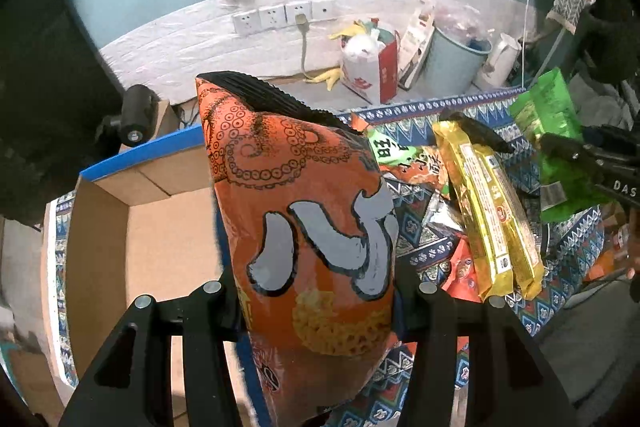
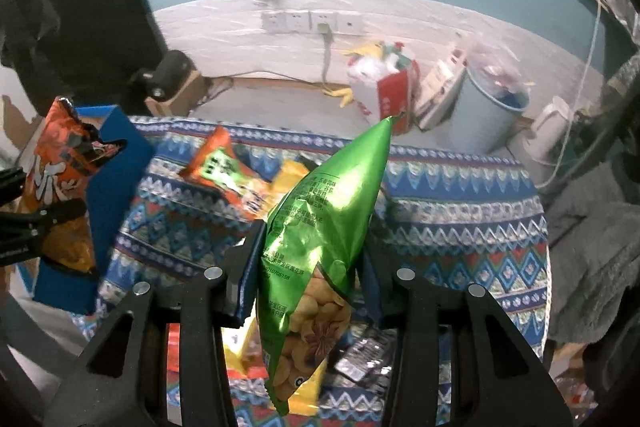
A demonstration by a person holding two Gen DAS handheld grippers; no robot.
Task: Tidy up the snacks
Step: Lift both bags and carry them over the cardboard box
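Left wrist view: the left gripper is clamped on an orange snack bag, its long axis upright, held over the blue-edged rim of the open cardboard box, whose unobstructed interior lies to the bag's left. Right wrist view: the right gripper pinches a green snack bag, tilted upright above the patterned tablecloth and loose packets, well apart from the box; the left gripper is nearer.

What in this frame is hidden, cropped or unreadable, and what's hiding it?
- Cardboard box floor: left wrist view, right part hidden behind the orange bag held in the left gripper.
- Snack pile on the patterned cloth: right wrist view, partly hidden by the green bag in the right gripper.
- Green bag's print: too small.
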